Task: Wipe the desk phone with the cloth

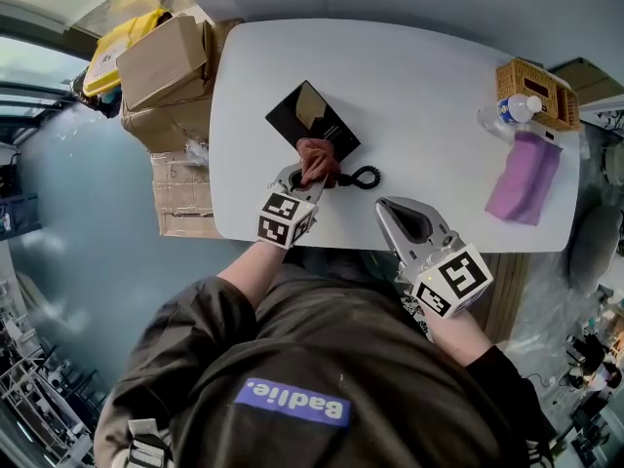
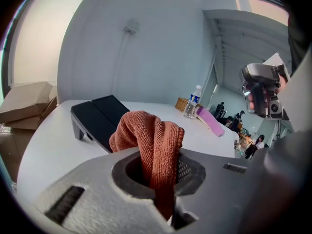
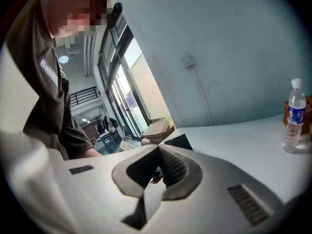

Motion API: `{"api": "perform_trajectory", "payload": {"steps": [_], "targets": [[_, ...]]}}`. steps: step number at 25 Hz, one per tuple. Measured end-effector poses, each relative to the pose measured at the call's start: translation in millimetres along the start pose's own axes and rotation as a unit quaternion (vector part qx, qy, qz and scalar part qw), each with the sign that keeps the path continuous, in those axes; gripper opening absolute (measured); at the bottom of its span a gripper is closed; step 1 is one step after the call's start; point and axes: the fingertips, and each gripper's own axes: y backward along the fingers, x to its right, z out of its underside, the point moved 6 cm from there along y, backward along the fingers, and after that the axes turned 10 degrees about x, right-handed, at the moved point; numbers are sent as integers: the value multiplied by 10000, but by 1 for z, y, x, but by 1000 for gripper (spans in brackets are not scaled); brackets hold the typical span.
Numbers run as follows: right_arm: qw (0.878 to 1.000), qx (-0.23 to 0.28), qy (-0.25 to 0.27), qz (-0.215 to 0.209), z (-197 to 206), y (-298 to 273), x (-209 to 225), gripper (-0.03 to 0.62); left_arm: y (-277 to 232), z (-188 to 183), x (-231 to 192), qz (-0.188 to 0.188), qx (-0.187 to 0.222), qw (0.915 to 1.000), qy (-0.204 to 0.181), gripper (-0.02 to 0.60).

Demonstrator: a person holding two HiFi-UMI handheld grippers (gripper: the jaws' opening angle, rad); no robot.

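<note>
The black desk phone [image 1: 310,117] lies tilted near the middle of the white table [image 1: 429,86], with its coiled cord [image 1: 363,176] at its near corner. My left gripper [image 1: 302,174] is shut on a rust-coloured cloth [image 1: 317,161], which sits bunched at the phone's near edge. In the left gripper view the cloth [image 2: 152,138] stands up between the jaws, with the phone [image 2: 96,117] just behind it. My right gripper [image 1: 386,207] hovers at the table's near edge, right of the cord; its jaws are shut and hold nothing. The right gripper [image 3: 158,148] view shows a corner of the phone [image 3: 178,141] past the tips.
At the far right of the table stand a wicker basket [image 1: 532,90] and a water bottle [image 1: 511,112], with a purple cloth [image 1: 525,175] in front of them. Cardboard boxes [image 1: 164,61] are stacked off the left edge. A person's torso fills the near side.
</note>
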Motion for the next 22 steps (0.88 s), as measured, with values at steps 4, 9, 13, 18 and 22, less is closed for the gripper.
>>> {"api": "perform_trajectory", "payload": {"steps": [4, 9, 13, 18, 22], "targets": [[9998, 176, 14, -48, -10, 1, 4, 28, 7, -34, -18, -252, 192, 9993, -189, 37], [9995, 271, 15, -143, -18, 0, 11, 28, 8, -78, -55, -794, 532, 9952, -194, 37], [9996, 234, -29, -171, -19, -1, 17, 28, 0, -90, -73, -1063, 555, 9928, -49, 37], [9998, 149, -88, -140, -15, 4, 28, 28, -16, -68, -56, -928, 357, 9949, 148, 37], [9999, 101, -90, -93, -11, 12, 37, 28, -26, -42, -30, -731, 167, 9968, 293, 37]]}}
